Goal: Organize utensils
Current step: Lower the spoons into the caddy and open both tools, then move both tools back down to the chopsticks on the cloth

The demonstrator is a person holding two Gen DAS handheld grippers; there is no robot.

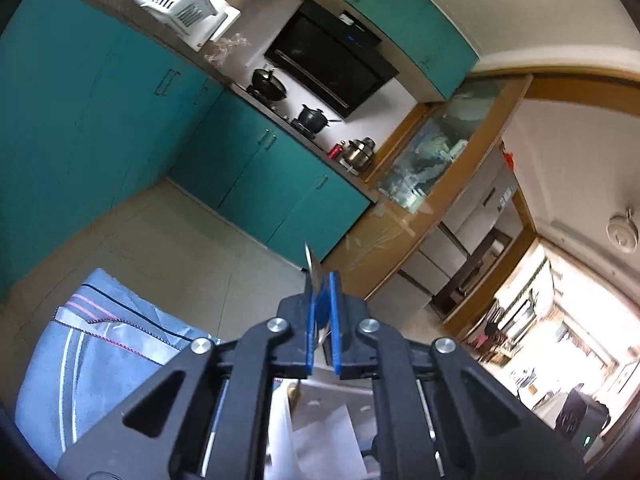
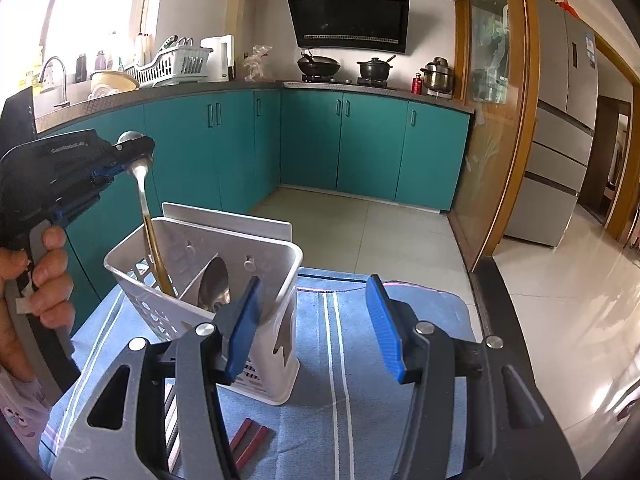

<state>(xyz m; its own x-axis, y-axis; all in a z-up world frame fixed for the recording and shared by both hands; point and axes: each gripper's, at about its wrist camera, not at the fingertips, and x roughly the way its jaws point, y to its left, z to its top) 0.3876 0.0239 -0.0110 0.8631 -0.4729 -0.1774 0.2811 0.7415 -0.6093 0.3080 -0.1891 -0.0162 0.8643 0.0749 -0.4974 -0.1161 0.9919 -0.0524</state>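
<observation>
A white plastic utensil holder (image 2: 256, 276) stands on a blue striped cloth (image 2: 360, 360). My left gripper (image 2: 138, 156) is shut on the bowl end of a metal spoon (image 2: 146, 208), whose brown handle reaches down into the holder's left compartment. In the left wrist view the spoon bowl (image 1: 314, 268) sticks out between the shut blue pads of the left gripper (image 1: 322, 320). A second spoon (image 2: 216, 284) rests inside the holder. My right gripper (image 2: 316, 324) is open and empty, just in front of the holder. Red chopsticks (image 2: 250, 440) lie on the cloth beneath it.
Teal cabinets (image 2: 372, 144) run along the back under a counter with a dish rack (image 2: 172, 64), a wok and pots. A glass sliding door (image 2: 492, 120) and a fridge (image 2: 560, 120) stand on the right. Tiled floor lies beyond the cloth.
</observation>
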